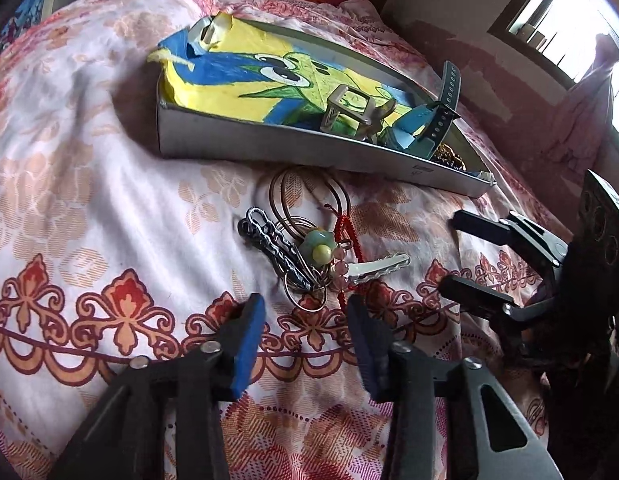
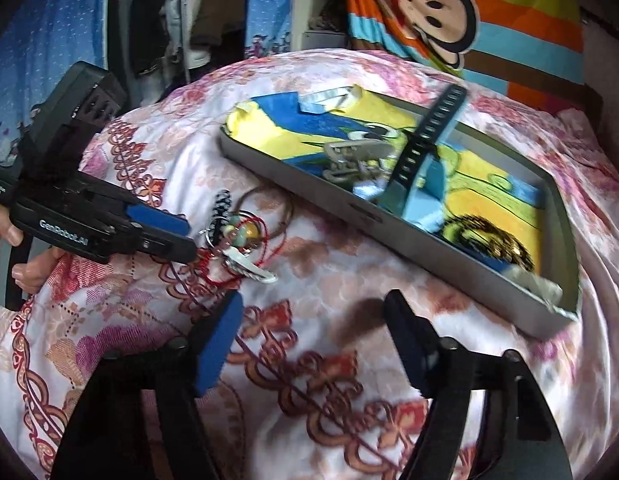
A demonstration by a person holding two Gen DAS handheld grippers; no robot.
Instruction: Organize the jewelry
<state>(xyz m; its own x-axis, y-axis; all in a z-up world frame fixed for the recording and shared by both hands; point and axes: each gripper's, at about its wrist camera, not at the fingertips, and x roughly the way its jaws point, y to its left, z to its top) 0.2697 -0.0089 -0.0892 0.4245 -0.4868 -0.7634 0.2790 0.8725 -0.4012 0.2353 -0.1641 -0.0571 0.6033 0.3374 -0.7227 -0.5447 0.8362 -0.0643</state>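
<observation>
My left gripper [image 1: 305, 344] is spread wide and the jewelry pile [image 1: 305, 252] lies just ahead of it on the bed – closer than to my right gripper [image 2: 313, 340], also spread, with the tray [image 2: 389, 232] past it.

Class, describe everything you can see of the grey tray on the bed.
The grey tray is shallow, long and rectangular, seemingly cardboard, with low walls. It rests on the floral bedspread, lined with a yellow, blue and green cartoon drawing. Inside lie a dark perforated watch strap, a metal buckle and a dark beaded piece. Neither hand-held gripper touches it.
</observation>
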